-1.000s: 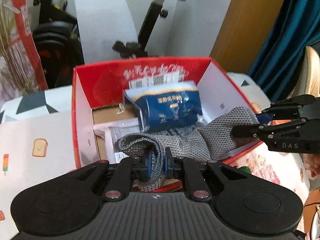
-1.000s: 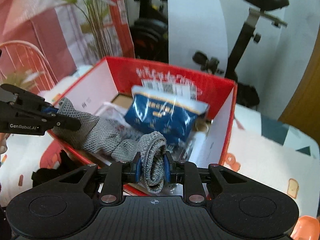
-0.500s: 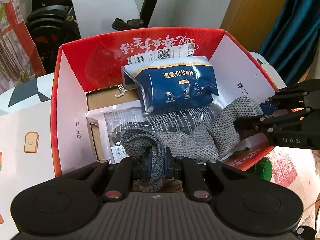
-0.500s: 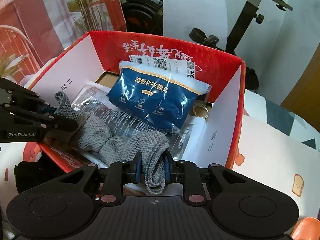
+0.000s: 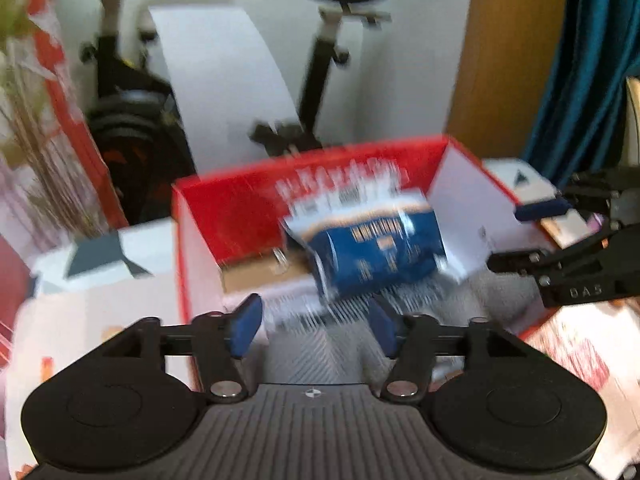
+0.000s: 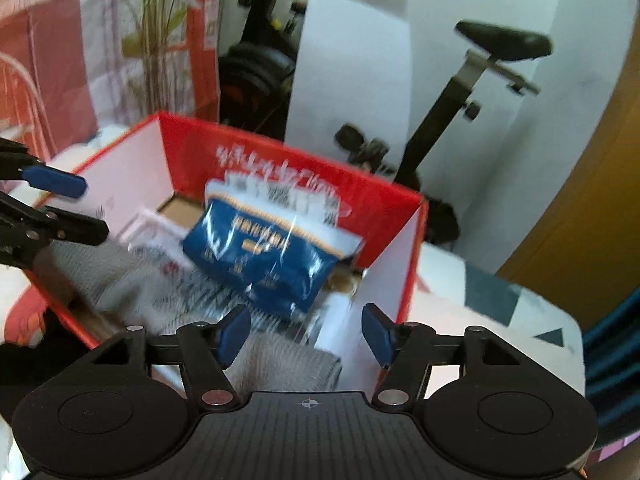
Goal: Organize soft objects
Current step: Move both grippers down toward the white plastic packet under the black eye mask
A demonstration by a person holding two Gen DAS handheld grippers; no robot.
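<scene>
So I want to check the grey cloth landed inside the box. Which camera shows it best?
The right wrist view: the grey cloth spreads along the near side of the red box, from below the left gripper to the right gripper. The left wrist view shows only blurred patches of it.

- It was a lived-in home room.
- An exercise bike [image 6: 472, 92] stood by the wall.
- A houseplant [image 6: 156, 32] and a teal curtain [image 5: 592, 64] flanked it.
</scene>
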